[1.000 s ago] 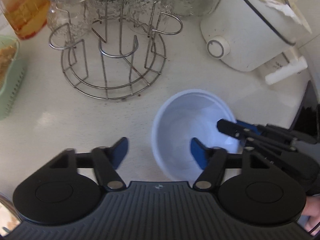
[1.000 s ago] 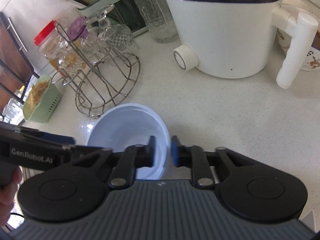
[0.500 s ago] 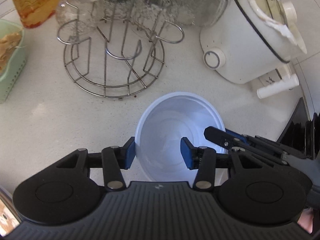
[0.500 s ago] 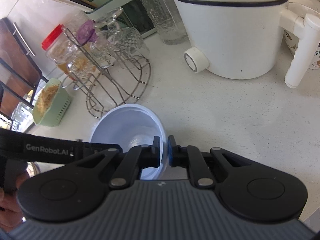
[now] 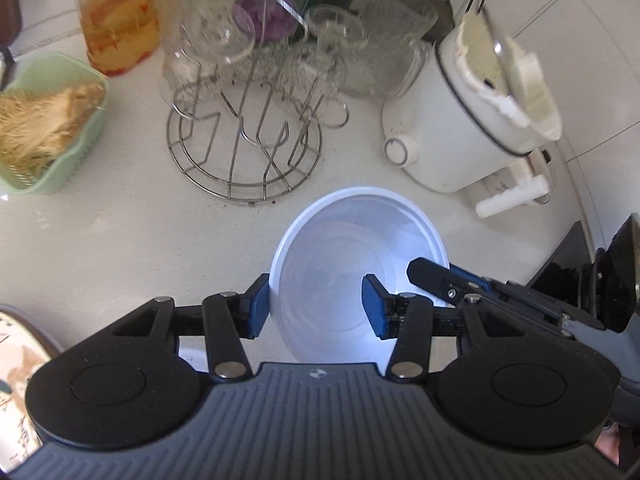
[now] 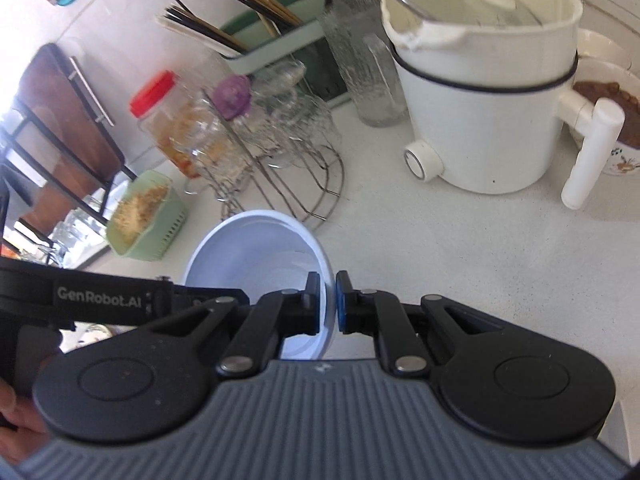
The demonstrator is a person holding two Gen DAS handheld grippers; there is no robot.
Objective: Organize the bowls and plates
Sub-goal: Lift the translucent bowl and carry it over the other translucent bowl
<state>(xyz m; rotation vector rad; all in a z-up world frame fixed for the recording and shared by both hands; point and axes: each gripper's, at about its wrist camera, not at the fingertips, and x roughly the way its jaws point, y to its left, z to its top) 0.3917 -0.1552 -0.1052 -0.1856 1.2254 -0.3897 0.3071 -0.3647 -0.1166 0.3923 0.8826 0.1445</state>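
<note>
Plainly, the left gripper (image 5: 316,304) has its blue pads (image 5: 259,305) set at a middling width around the near wall of the pale blue bowl (image 5: 356,256); the left pad touches the bowl's outer wall while the right pad sits inside, apart from the wall, so I cannot tell whether it truly grips. Its jaws have just been closing, with the bowl's wall between them. Beyond and left of these fingers stand a green basket (image 5: 76,140) of fibrous stuff and a red-capped jar (image 5: 118,20); straight beyond the bowl is a wire rack (image 5: 248,148) hung with glasses.

To the right, the right gripper (image 6: 327,304) is pinched nearly together on the bowl's rim (image 6: 326,280), one finger inside and one outside, so the bowl (image 6: 256,248) lies left of and just ahead of its fingertips. Ahead and right of those fingers sits a white electric pot (image 6: 480,120) on the countertop (image 6: 460,248), well apart from the bowl.
</note>
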